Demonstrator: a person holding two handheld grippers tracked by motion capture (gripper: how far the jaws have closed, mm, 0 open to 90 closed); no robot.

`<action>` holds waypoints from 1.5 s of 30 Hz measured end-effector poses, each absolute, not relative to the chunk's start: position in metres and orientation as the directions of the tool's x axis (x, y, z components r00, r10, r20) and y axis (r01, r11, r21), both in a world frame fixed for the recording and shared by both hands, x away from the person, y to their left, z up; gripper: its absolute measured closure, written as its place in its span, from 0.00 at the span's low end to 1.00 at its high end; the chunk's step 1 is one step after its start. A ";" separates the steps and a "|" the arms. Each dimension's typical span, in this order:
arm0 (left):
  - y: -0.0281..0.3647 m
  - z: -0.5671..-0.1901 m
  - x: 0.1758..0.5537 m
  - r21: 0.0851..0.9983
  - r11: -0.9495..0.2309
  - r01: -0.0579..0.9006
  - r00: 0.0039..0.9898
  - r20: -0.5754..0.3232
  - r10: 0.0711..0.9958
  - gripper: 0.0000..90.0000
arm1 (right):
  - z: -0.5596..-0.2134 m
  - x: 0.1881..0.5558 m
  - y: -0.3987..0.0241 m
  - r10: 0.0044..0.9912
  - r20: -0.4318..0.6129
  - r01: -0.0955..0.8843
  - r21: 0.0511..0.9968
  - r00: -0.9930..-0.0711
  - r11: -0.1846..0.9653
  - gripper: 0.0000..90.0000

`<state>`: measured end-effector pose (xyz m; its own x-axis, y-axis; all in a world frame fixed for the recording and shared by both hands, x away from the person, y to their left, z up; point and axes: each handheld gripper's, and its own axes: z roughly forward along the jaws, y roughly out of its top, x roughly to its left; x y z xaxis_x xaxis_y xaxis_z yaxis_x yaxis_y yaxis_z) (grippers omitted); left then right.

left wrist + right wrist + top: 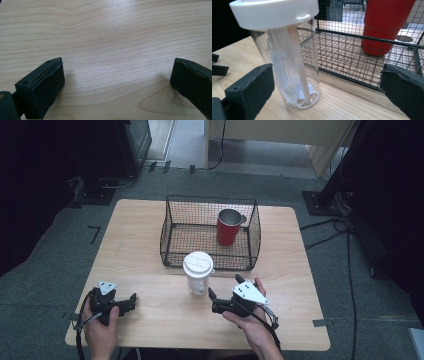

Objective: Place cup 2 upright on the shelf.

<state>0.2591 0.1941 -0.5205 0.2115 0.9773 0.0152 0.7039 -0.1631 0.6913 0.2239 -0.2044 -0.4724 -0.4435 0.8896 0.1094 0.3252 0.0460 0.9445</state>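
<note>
Pale wood tabletop point(150, 260) carries everything here, with grey carpet and dark stands around it. Between the wide-spread fingers point(252, 92) of the right gripper point(214, 300) stands a clear plastic cup point(294, 72) with a white lid point(274, 11), closer to the left finger than to the right one and not yet touched by either. Just beyond the cup runs the near wall of a black wire basket point(362, 50), and inside it, farther off, a red mug point(384, 25) stands upright. The left gripper point(131, 301) rests low over bare wood, well to the side of the cup, its fingers point(42, 87) also wide and holding nothing. The step in hand looks like taking the cup, probably to set it in the basket. To do it well, the right gripper should slide forward and a little to its left so the cup sits centred, then close on the clear wall below the lid, squeezing gently since thin plastic may flex or slip. Keeping the cup upright and lifting clear of the basket rim would avoid a snag.
</note>
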 end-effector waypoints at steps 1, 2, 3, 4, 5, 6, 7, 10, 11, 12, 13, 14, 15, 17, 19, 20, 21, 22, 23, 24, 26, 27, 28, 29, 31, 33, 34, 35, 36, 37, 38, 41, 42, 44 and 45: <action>0.194 -0.521 0.259 0.691 -0.163 0.704 0.212 0.015 0.977 0.00 | -0.473 0.224 -0.203 0.889 0.111 0.326 0.944 -0.445 0.046 0.00; 0.194 -0.520 0.259 0.691 -0.163 0.704 0.212 0.015 0.977 0.00 | -0.473 0.224 -0.202 0.887 0.111 0.328 0.943 -0.448 0.048 0.00; 0.194 -0.520 0.259 0.691 -0.163 0.704 0.211 0.015 0.977 0.00 | -0.473 0.224 -0.201 0.886 0.111 0.329 0.943 -0.451 0.049 0.00; 0.194 -0.521 0.259 0.691 -0.163 0.704 0.211 0.015 0.977 0.00 | -0.474 0.224 -0.200 0.884 0.110 0.328 0.943 -0.454 0.051 0.00; 0.194 -0.521 0.259 0.692 -0.162 0.704 0.211 0.015 0.977 0.00 | -0.474 0.224 -0.198 0.884 0.112 0.332 0.942 -0.454 0.051 0.00; 0.194 -0.521 0.259 0.692 -0.162 0.704 0.211 0.015 0.977 0.00 | -0.474 0.225 -0.197 0.882 0.109 0.330 0.943 -0.458 0.054 0.00; 0.194 -0.521 0.259 0.692 -0.162 0.704 0.211 0.015 0.977 0.00 | -0.474 0.225 -0.196 0.882 0.109 0.330 0.942 -0.459 0.055 0.00; 0.194 -0.520 0.259 0.691 -0.163 0.704 0.211 0.015 0.977 0.00 | -0.474 0.226 -0.192 0.877 0.106 0.331 0.941 -0.469 0.064 0.00; 0.194 -0.520 0.259 0.691 -0.163 0.704 0.211 0.015 0.977 0.00 | -0.474 0.226 -0.192 0.877 0.106 0.331 0.941 -0.469 0.064 0.00; 0.194 -0.521 0.259 0.691 -0.162 0.704 0.211 0.015 0.977 0.00 | -0.474 0.227 -0.189 0.875 0.106 0.333 0.941 -0.473 0.067 0.00; 0.194 -0.521 0.259 0.692 -0.162 0.704 0.211 0.015 0.977 0.00 | -0.474 0.228 -0.187 0.873 0.108 0.333 0.941 -0.475 0.065 0.00; 0.194 -0.521 0.259 0.692 -0.162 0.704 0.211 0.015 0.977 0.00 | -0.473 0.228 -0.186 0.872 0.109 0.333 0.941 -0.478 0.065 0.00; 0.194 -0.520 0.259 0.691 -0.162 0.704 0.211 0.015 0.977 0.00 | -0.473 0.229 -0.185 0.871 0.109 0.333 0.941 -0.479 0.066 0.00; 0.194 -0.520 0.259 0.691 -0.162 0.704 0.211 0.015 0.977 0.00 | -0.473 0.231 -0.181 0.868 0.107 0.331 0.941 -0.484 0.069 0.00; 0.194 -0.520 0.259 0.691 -0.162 0.704 0.211 0.014 0.977 0.00 | -0.473 0.232 -0.178 0.866 0.106 0.333 0.940 -0.488 0.072 0.00; 0.194 -0.520 0.259 0.691 -0.162 0.704 0.211 0.015 0.977 0.00 | -0.473 0.233 -0.177 0.866 0.105 0.332 0.941 -0.490 0.073 0.00; 0.194 -0.521 0.259 0.692 -0.162 0.703 0.211 0.014 0.977 0.00 | -0.472 0.234 -0.175 0.865 0.107 0.332 0.940 -0.490 0.072 0.00; 0.194 -0.521 0.259 0.692 -0.162 0.703 0.211 0.014 0.977 0.00 | -0.472 0.235 -0.174 0.864 0.104 0.330 0.941 -0.492 0.074 0.00; 0.194 -0.521 0.259 0.692 -0.162 0.703 0.211 0.015 0.977 0.00 | -0.472 0.236 -0.172 0.864 0.105 0.331 0.941 -0.492 0.074 0.00; 0.194 -0.521 0.259 0.692 -0.162 0.703 0.211 0.014 0.977 0.00 | -0.472 0.237 -0.171 0.863 0.104 0.330 0.941 -0.495 0.076 0.00; 0.194 -0.521 0.259 0.691 -0.164 0.704 0.212 0.015 0.977 0.00 | -0.472 0.239 -0.168 0.863 0.097 0.326 0.942 -0.495 0.082 0.00; 0.194 -0.521 0.259 0.691 -0.164 0.704 0.212 0.015 0.977 0.00 | -0.472 0.240 -0.166 0.863 0.098 0.328 0.941 -0.496 0.082 0.00; 0.194 -0.521 0.259 0.691 -0.164 0.704 0.212 0.016 0.977 0.00 | -0.472 0.241 -0.165 0.863 0.099 0.330 0.941 -0.495 0.081 0.00; 0.194 -0.521 0.259 0.691 -0.164 0.704 0.212 0.015 0.977 0.00 | -0.473 0.242 -0.163 0.863 0.096 0.328 0.941 -0.495 0.084 0.00; 0.194 -0.521 0.259 0.691 -0.164 0.704 0.212 0.015 0.977 0.00 | -0.473 0.244 -0.161 0.863 0.098 0.331 0.940 -0.495 0.083 0.00; 0.194 -0.521 0.259 0.691 -0.164 0.704 0.212 0.015 0.977 0.00 | -0.472 0.245 -0.160 0.863 0.098 0.330 0.940 -0.495 0.083 0.00; 0.194 -0.521 0.259 0.691 -0.164 0.704 0.212 0.015 0.977 0.00 | -0.472 0.247 -0.158 0.866 0.099 0.330 0.941 -0.490 0.079 0.00; 0.194 -0.521 0.259 0.691 -0.164 0.704 0.212 0.015 0.977 0.00 | -0.472 0.248 -0.157 0.868 0.099 0.329 0.941 -0.486 0.076 0.00; 0.194 -0.521 0.259 0.691 -0.164 0.704 0.212 0.016 0.977 0.00 | -0.472 0.249 -0.156 0.869 0.103 0.332 0.941 -0.483 0.073 0.00; 0.194 -0.521 0.259 0.691 -0.164 0.704 0.212 0.015 0.977 0.00 | -0.472 0.251 -0.155 0.871 0.103 0.332 0.941 -0.481 0.072 0.00; 0.194 -0.521 0.259 0.691 -0.164 0.704 0.212 0.015 0.977 0.00 | -0.472 0.252 -0.154 0.872 0.107 0.335 0.940 -0.478 0.069 0.00; 0.194 -0.521 0.259 0.691 -0.164 0.704 0.212 0.015 0.977 0.00 | -0.473 0.255 -0.151 0.872 0.113 0.337 0.939 -0.476 0.063 0.00; 0.194 -0.520 0.259 0.691 -0.164 0.704 0.212 0.015 0.977 0.00 | -0.473 0.256 -0.150 0.872 0.112 0.337 0.940 -0.477 0.063 0.00; 0.194 -0.521 0.259 0.691 -0.164 0.704 0.213 0.016 0.977 0.00 | -0.474 0.258 -0.148 0.871 0.113 0.337 0.939 -0.478 0.064 0.01; 0.194 -0.521 0.259 0.691 -0.164 0.704 0.212 0.015 0.977 0.00 | -0.474 0.259 -0.147 0.871 0.113 0.337 0.940 -0.478 0.063 0.02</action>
<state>0.2592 0.1943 -0.5205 0.2124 0.9771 0.0153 0.7038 -0.1638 0.6912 0.2590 -0.1475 -0.4737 -0.4784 0.8709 0.1127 0.3366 0.0633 0.9395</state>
